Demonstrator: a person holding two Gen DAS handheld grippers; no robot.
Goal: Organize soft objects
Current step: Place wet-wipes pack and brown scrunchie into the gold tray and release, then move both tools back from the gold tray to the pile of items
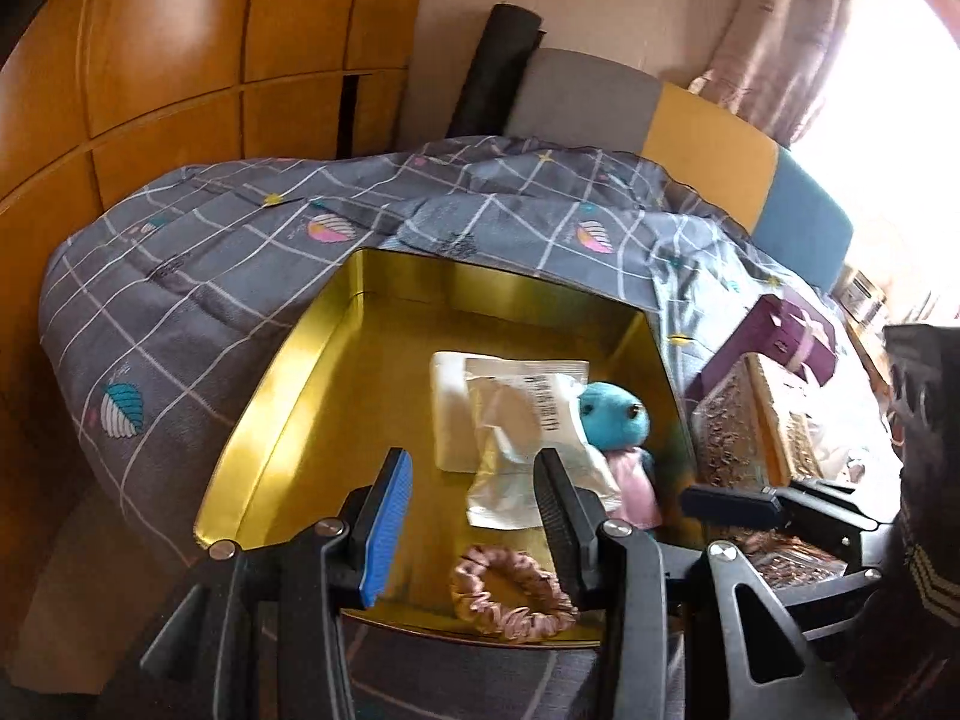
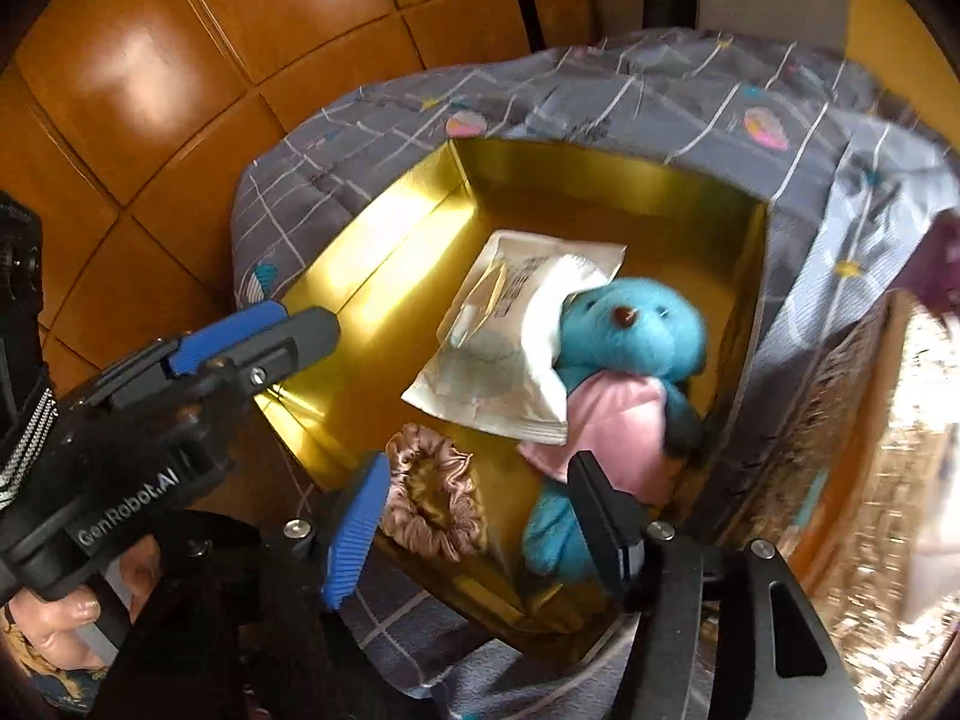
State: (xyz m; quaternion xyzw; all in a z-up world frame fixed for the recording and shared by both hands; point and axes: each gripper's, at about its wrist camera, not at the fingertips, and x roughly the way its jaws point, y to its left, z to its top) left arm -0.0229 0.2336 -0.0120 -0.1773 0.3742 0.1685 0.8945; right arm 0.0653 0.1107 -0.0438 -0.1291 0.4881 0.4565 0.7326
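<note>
scrunchie [image 2: 433,493] in gold box [image 2: 384,264] | teddy [image 2: 624,336] beside | right tongs [image 2: 474,531] parted

You've got a gold, shiny tin box [image 2: 384,276] sitting on a grey quilt [image 1: 198,276] with a white grid pattern plus pink and teal shell motifs. Inside it: your turquoise-blue plush bear [image 2: 630,330] with a brown nose and pale pink shirt, a white packet [image 2: 498,372] with black print, and a dusty-pink satin scrunchie [image 2: 438,504]. Your left gripper [image 1: 474,516] and right gripper [image 2: 480,528] are black, each with one blue ribbed pad. Headboard [image 1: 708,132] behind runs grey, mustard yellow, teal. Wardrobe [image 1: 180,48] is glossy orange-brown wood. Purple box [image 1: 786,336] at the right.
</note>
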